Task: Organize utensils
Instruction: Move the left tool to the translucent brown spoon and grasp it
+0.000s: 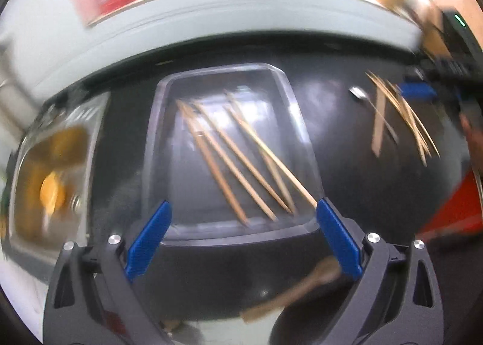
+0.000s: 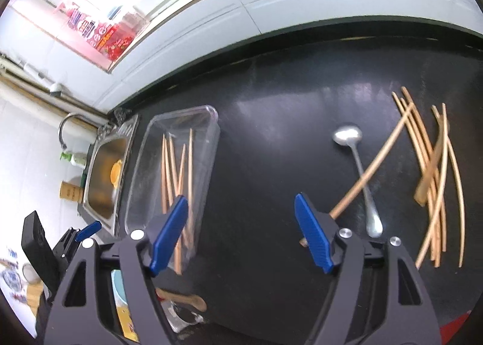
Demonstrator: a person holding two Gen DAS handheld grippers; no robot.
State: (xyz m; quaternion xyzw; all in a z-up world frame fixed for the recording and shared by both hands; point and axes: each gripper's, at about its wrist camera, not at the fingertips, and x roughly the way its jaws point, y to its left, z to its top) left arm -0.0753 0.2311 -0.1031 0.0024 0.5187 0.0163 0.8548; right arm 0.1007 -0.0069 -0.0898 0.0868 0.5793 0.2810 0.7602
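Both grippers were empty w/ jaws spread: left gripper (image 1: 243, 239) hung over the near end of the tray (image 2: 211, 112), right gripper (image 2: 241, 233) sat above bare counter (image 2: 271, 103) betw. tray and the loose pile. I judged this the gap between loads: some chopsticks (image 1: 229, 158) were already in the tray, more still to fetch.

Next move, as I read it: swing right toward the pile (image 2: 431, 176), come down on one stick or a pair, pinch near the middle so it wouldn't tip. Sticks crossed each other there, so a clean single pick looked fiddly.

Count: approx. 5 sticks in tray; roughly 8 loose on the counter incl. one lying across the spoon (image 2: 359, 170); 1 metal spoon; 1 wooden spoon (image 2: 184, 299) near the front edge; 1 tray.
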